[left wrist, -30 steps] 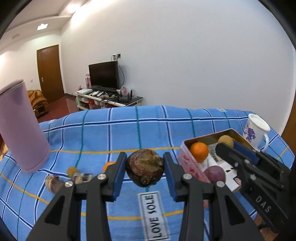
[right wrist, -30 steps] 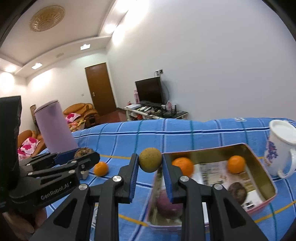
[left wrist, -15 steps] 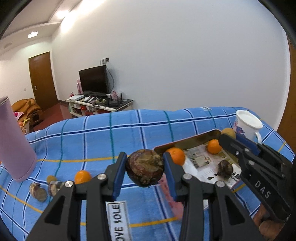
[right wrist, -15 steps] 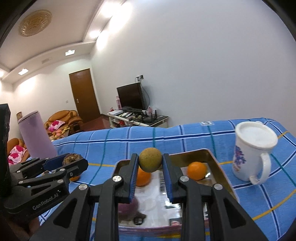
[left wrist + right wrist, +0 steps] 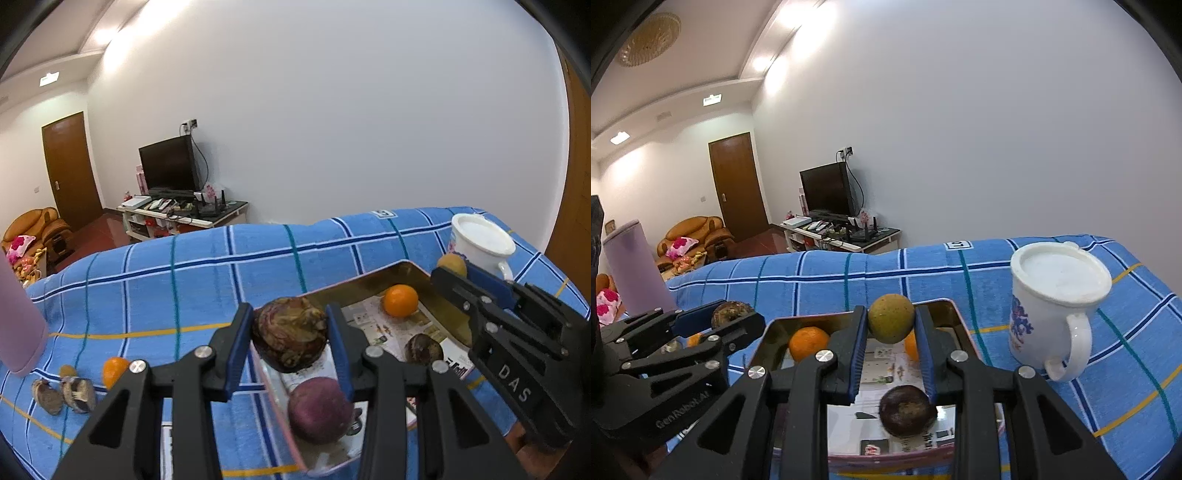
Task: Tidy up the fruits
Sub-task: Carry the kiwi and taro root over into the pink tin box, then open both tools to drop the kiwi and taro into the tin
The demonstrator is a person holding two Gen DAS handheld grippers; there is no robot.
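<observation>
Fruits sit in both tongs, up over the tin tray [image 5: 413,266] on the blue checked cloth [image 5: 192,280]. Left tongs [image 5: 290,338] squeeze a brown wrinkly fruit [image 5: 291,339]. Right tongs [image 5: 891,325] squeeze a small yellow-green fruit [image 5: 891,323]. Inside the tray lie an orange [image 5: 400,301] and a purple fruit [image 5: 318,410]. A white mug [image 5: 1052,306] stands beside the tray.

Tin tray [image 5: 413,275]: shiny gold metal walls, printed paper lining. Blue checked cloth [image 5: 207,288]: matt, towel-like weave. Mug [image 5: 1052,306]: glossy white ceramic. Held brown fruit [image 5: 290,338]: rough, wrinkled, dull skin. Held green-yellow fruit [image 5: 891,323]: matt, speckled. Orange [image 5: 400,301]: smooth, slight sheen. Left gripper [image 5: 290,345]: matt black plastic, blue rubbery pads, bright metal screws. Purple fruit [image 5: 319,410]: smooth, dull.
</observation>
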